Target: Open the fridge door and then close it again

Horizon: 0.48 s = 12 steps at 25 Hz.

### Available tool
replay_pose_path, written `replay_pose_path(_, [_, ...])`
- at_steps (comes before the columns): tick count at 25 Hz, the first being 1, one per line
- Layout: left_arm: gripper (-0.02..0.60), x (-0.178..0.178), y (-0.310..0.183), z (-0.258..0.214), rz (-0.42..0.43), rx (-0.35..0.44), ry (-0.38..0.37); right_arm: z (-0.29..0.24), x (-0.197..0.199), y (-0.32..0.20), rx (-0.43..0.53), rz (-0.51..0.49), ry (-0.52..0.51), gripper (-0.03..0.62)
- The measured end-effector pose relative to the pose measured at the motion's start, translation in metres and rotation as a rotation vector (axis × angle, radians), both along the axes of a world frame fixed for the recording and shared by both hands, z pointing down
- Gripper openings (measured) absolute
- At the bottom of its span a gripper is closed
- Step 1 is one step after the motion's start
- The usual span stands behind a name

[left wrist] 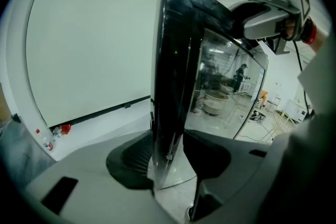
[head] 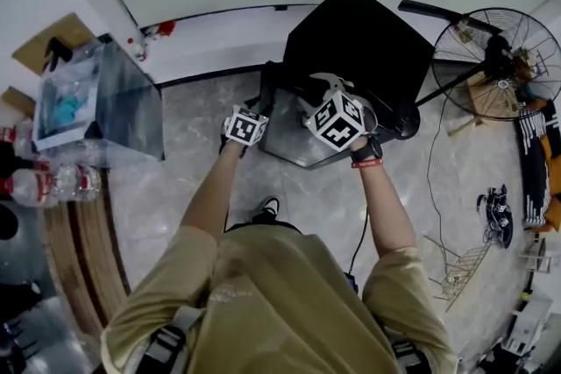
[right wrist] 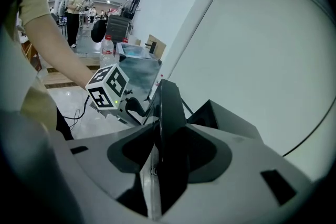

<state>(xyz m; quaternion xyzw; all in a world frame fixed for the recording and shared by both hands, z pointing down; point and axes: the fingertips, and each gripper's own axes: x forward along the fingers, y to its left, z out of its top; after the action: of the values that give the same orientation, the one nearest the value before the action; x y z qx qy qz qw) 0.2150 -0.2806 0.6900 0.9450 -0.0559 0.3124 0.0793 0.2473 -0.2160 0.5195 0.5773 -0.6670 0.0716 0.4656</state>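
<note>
**Both grippers on fridge door**

Small black box-shaped fridge [head: 364, 35] stands on the pale marble floor [head: 175, 206] near a white wall. Its glossy, mirror-faced door [left wrist: 178, 50] stands ajar. The 2 grippers, left gripper [left wrist: 169, 157] and right gripper [right wrist: 156, 162], each clamp the door's edge.

A small black fridge [head: 368, 39] stands on the floor close to a white wall. Its door [head: 294, 136] is swung partly open and stands out from the cabinet towards the person. The door is upright, with a thick black edge and a glossy, mirror-like face that reflects the room. The left gripper [left wrist: 170, 162] and the right gripper [right wrist: 163, 157] each clamp the door's edge, with a jaw pressed on either side.
</note>
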Motion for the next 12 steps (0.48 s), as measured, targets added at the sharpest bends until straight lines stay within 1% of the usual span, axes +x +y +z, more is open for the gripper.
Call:
replay_pose_path(4, [0.19,-0.011,0.001,0.005,-0.05,0.025,-0.005,0.001,-0.008,0.004,0.005,-0.035,0.006,0.202])
replay_pose_path(7, [0.19,-0.021,0.009,0.003,-0.073,0.015,-0.009,-0.001,-0.015,0.009,0.002,-0.057,0.002,0.202])
replay_pose_path(9, [0.19,-0.032,0.017,0.001,-0.086,0.008,-0.016,-0.002,-0.023,0.014,-0.002,-0.076,0.001,0.202])
replay_pose_path(12, [0.183,-0.049,0.024,0.0,-0.105,0.024,-0.019,-0.001,-0.036,0.02,-0.012,-0.103,0.007,0.202])
